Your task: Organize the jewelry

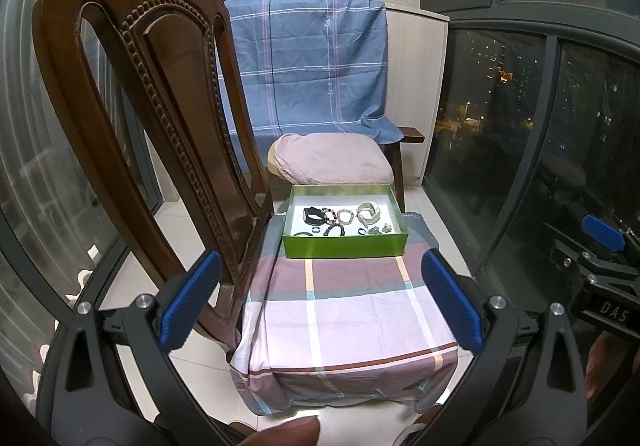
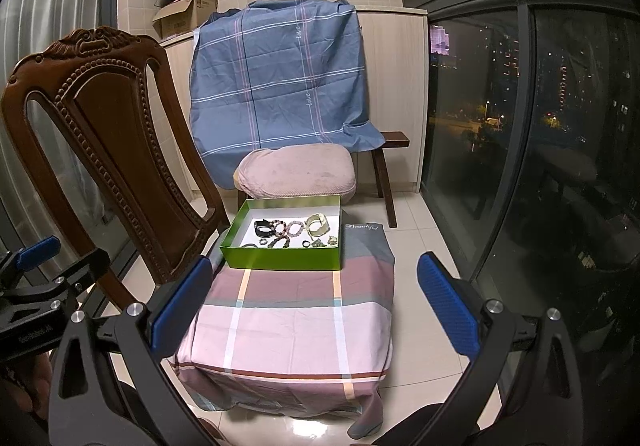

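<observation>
Surface: pink checked cloth-covered stool [image 2: 288, 326], green cardboard box [image 2: 280, 260] of jewelry on top.
Room: tiled floor [image 2: 416, 246], dark night windows [image 2: 520, 126].
Tongs: left gripper [image 1: 320, 298], right gripper [image 2: 316, 302] both wide apart, holding nothing.

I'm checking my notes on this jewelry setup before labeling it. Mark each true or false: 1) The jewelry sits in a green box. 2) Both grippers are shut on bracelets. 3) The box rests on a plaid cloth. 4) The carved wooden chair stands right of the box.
1) True: the jewelry lies in the green box.
2) False: left gripper and right gripper are open and hold nothing.
3) True: it rests on the plaid cloth.
4) False: the carved wooden chair stands left of it.
</observation>
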Motion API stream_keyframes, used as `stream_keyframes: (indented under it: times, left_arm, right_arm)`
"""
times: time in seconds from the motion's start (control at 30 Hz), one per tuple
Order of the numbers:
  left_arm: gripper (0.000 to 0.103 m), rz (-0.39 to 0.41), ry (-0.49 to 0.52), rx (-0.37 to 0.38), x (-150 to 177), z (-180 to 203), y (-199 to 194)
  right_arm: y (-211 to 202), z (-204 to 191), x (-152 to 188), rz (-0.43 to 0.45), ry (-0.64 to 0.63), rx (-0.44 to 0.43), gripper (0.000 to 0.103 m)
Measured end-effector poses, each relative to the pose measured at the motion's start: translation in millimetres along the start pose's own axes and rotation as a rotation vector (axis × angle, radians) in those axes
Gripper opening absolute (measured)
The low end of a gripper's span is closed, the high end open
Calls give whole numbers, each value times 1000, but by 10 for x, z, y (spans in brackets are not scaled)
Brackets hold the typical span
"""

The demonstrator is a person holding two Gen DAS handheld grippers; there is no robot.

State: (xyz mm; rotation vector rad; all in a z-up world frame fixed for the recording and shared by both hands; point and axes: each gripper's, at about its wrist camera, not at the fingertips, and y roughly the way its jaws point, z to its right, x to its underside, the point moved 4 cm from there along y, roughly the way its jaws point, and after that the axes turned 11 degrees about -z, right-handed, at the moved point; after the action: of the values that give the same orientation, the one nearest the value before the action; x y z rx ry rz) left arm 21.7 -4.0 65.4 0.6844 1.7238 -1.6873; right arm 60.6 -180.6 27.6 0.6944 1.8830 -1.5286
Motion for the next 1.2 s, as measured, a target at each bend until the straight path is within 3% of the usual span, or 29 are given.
stream_keyframes:
  times: [1.2]
  left_arm:
    - [99,-9,8,10,16,36,51]
  right_arm:
    - [53,-38,38,-10,-7,0,100]
